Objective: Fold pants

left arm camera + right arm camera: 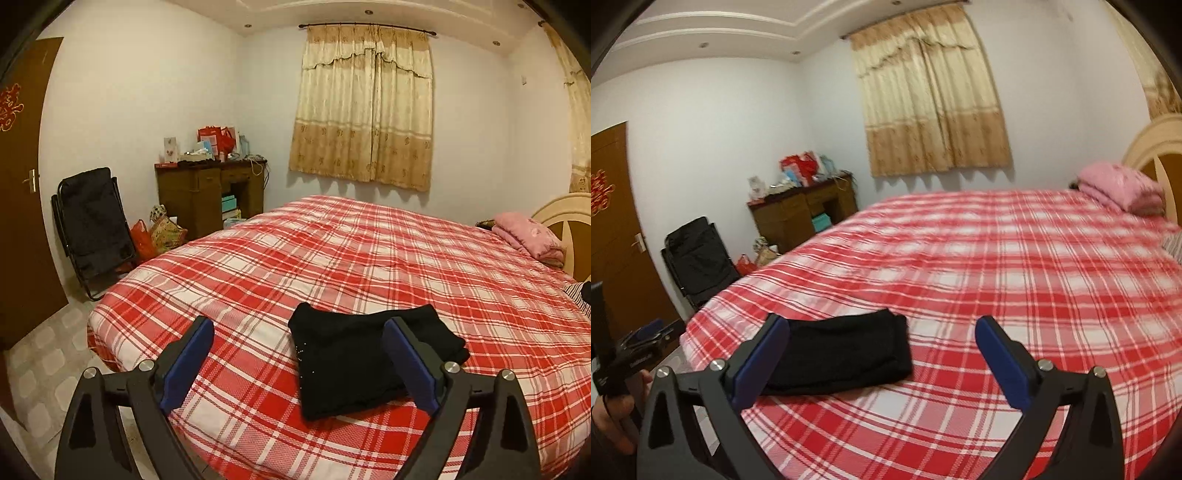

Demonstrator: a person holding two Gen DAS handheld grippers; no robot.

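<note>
Presently noted:
Pants (354,360): black, folded compactly, laid near the bed (369,258) foot edge.
Left gripper (297,350): spread wide, nothing gripped.
Right gripper (882,350): spread wide, nothing gripped.

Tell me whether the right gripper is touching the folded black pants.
Apart. The right wrist view shows the right gripper, jaws wide open, raised above the folded black pants on the bed.

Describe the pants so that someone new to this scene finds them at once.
Start at the red-and-white plaid bed filling the room. Near its foot corner lies one folded black bundle, the pants. It is the only dark, plain item there; the pink quilt sits by the headboard.
</note>
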